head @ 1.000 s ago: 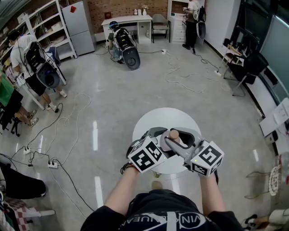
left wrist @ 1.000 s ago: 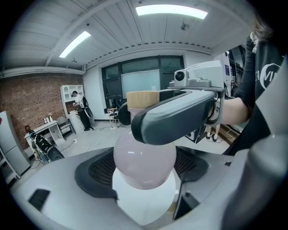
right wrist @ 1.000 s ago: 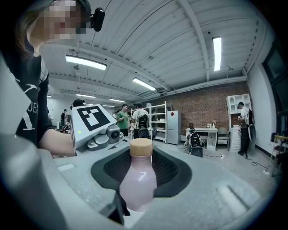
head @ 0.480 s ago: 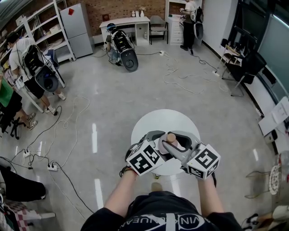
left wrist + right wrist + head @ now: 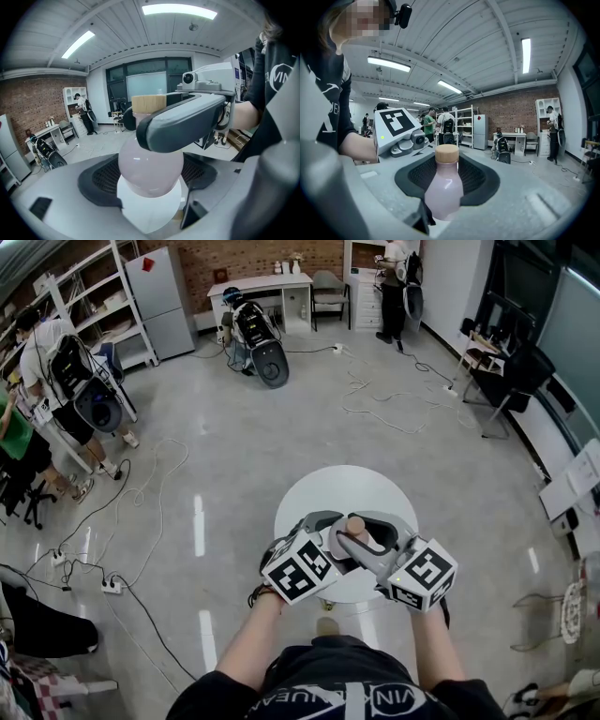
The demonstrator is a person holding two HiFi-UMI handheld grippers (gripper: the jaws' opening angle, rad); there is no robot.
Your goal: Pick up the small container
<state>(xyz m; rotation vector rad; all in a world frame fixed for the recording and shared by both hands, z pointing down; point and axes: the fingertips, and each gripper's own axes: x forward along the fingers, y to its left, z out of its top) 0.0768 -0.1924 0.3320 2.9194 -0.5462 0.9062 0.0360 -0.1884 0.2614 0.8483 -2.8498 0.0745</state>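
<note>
Bottle: a small pink bottle point(image 5: 444, 187) with a tan cap point(image 5: 446, 153) stands upright above the round white table, between both grippers. Whether it rests on the table cannot be told.
Right gripper point(image 5: 443, 208): the jaws hug the bottle, and one jaw curves across its neck.
Left gripper point(image 5: 150, 204): the jaws are wide, with the bottle's round body between them. Whether they press on it cannot be told.
Table point(image 5: 323, 488): directly beneath both grippers.
Room: a grey floor point(image 5: 253, 446) with cables point(image 5: 375, 399), and people point(image 5: 66, 381) well apart.
</note>
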